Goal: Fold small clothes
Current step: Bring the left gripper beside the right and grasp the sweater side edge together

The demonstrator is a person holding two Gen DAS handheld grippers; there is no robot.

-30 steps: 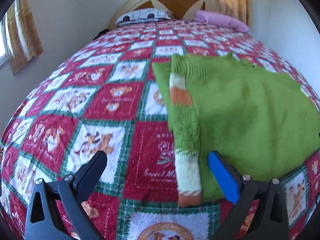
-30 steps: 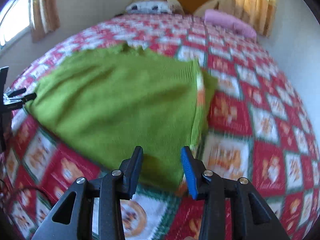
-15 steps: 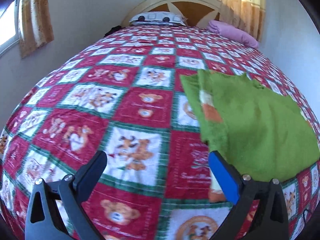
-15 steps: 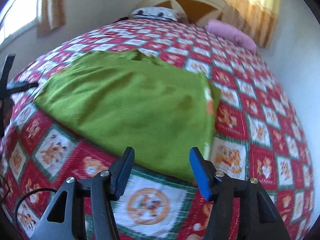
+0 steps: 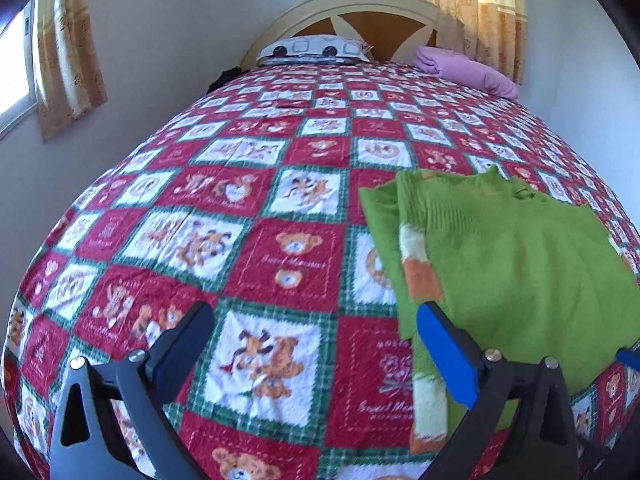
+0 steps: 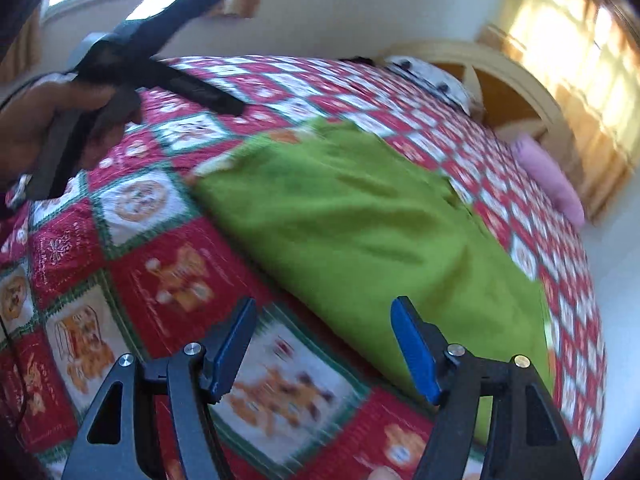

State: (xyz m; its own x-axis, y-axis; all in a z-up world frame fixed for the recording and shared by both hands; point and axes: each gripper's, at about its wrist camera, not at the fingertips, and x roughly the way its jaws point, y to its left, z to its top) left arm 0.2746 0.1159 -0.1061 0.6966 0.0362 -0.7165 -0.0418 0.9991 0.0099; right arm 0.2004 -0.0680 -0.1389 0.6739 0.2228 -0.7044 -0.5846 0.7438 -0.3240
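Observation:
A green knit sweater [image 5: 520, 264] with a white-and-orange striped sleeve folded in along its left edge lies flat on the bed; it also shows in the right wrist view [image 6: 360, 232]. My left gripper [image 5: 312, 336] is open and empty, hovering above the quilt just left of the sweater's near left corner. My right gripper [image 6: 324, 340] is open and empty, above the sweater's near edge. The left gripper, held in a hand, also shows in the right wrist view [image 6: 132, 64] at upper left.
The bed has a red, white and green patchwork quilt [image 5: 248, 216]. A patterned pillow [image 5: 312, 48] and a folded pink blanket [image 5: 468, 72] lie by the headboard [image 5: 352, 12]. Walls stand on both sides, with curtains [image 5: 68, 52] at a window to the left.
Both grippers have pulled back and risen from the sweater. The right gripper has opened wider and swung round to the left. The sweater lies still.

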